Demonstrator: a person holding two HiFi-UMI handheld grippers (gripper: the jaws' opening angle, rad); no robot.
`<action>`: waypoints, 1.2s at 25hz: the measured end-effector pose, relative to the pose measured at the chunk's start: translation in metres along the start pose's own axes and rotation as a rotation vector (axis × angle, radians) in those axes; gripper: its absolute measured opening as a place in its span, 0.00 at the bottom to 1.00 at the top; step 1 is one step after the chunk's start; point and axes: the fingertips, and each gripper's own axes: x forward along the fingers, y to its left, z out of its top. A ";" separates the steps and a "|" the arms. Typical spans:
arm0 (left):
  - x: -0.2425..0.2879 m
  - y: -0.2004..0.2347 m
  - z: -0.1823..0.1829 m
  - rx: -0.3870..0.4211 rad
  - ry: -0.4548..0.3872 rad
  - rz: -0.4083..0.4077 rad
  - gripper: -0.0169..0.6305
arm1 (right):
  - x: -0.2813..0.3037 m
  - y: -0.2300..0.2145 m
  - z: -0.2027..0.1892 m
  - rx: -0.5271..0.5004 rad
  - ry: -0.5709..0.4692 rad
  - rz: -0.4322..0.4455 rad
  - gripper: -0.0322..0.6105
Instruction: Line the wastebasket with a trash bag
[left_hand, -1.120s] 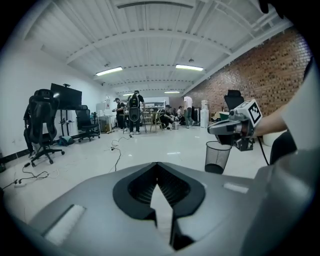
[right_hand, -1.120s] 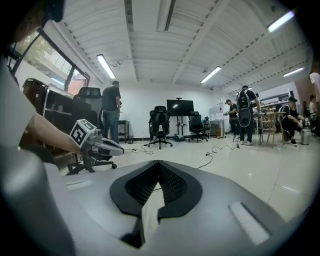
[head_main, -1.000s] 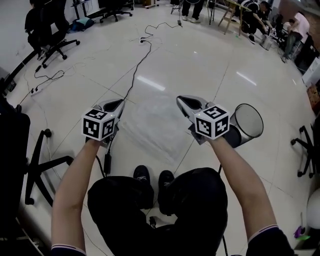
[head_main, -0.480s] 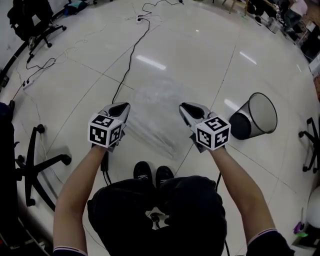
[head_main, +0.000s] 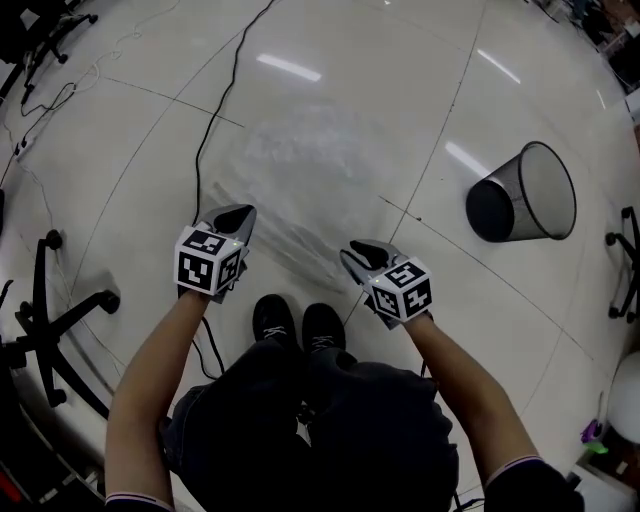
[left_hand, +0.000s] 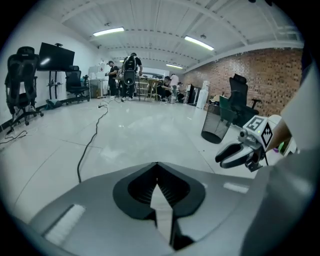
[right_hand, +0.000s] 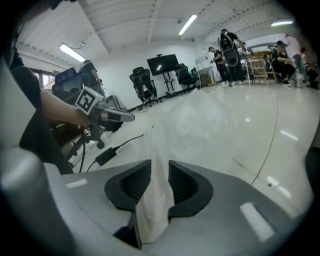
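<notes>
Left gripper (head_main: 232, 214): jaws together. The left gripper view shows a pale fold of film pinched behind the tips, so I read this as a clamp on the near edge of the trash bag (head_main: 300, 165).

Trash bag: clear film, spread flat on the floor (head_main: 130, 140). It runs forward from my two grippers and lies between them. Its near edge is at the jaw tips.

Right gripper (head_main: 362, 252): jaws opening. The right gripper view shows a strip of bag film standing in the gap, with the pads clear of it on both sides. I treat this side as released.

Wastebasket (head_main: 530, 190): mesh, lying on its side on the floor, well apart from the bag and to the right of my right gripper. Its long axis runs roughly left to right in the head view. The dark closed base faces the bag; the open mouth faces away, to the right.

My judgement:
- My right hand is the nearer one.
- The wastebasket must be stood upright or turned before the bag can enter it.
</notes>
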 end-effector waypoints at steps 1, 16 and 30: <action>0.002 -0.002 -0.008 -0.006 0.014 -0.004 0.04 | 0.005 0.005 -0.016 0.009 0.031 0.017 0.21; 0.006 -0.011 -0.061 -0.029 0.116 -0.019 0.04 | 0.058 0.018 -0.108 -0.050 0.301 0.031 0.06; 0.008 0.045 -0.083 -0.010 0.184 0.129 0.04 | 0.012 -0.047 -0.051 -0.007 0.165 -0.094 0.05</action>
